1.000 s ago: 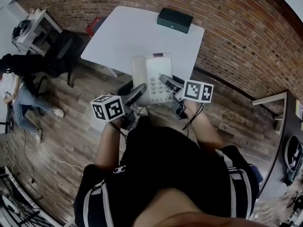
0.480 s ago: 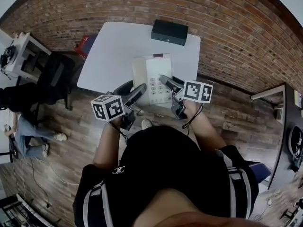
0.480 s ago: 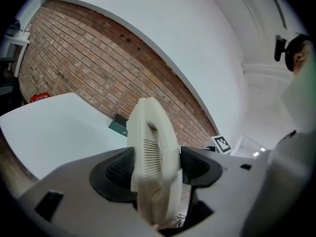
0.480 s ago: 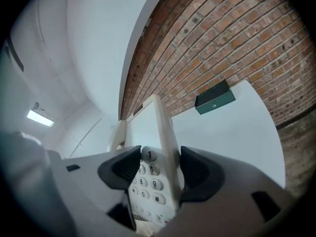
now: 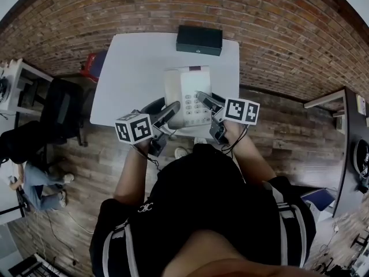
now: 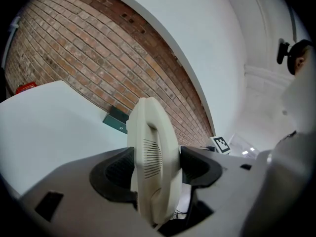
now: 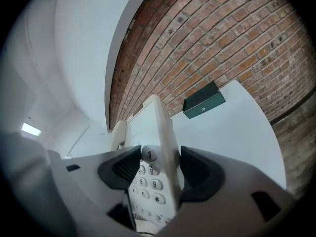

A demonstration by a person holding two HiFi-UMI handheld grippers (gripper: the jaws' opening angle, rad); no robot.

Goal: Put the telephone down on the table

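Carry step: your left tongs [image 5: 171,109] and right tongs [image 5: 203,98] both clenched the telephone [image 5: 189,88] at the worktop's [image 5: 135,68] near edge. Next, you needed a level lowering.

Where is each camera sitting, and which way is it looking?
Head view: on the person's head, looking steeply down at the white table and telephone; shows their torso, arms, left gripper and right gripper.
Left gripper view: on the left gripper, looking along its jaws, shut on the telephone's handset side, toward the brick wall.
Right gripper view: on the right gripper, looking along its jaws, shut on the keypad side.
Shared: all three show the dark box at the table's far edge.
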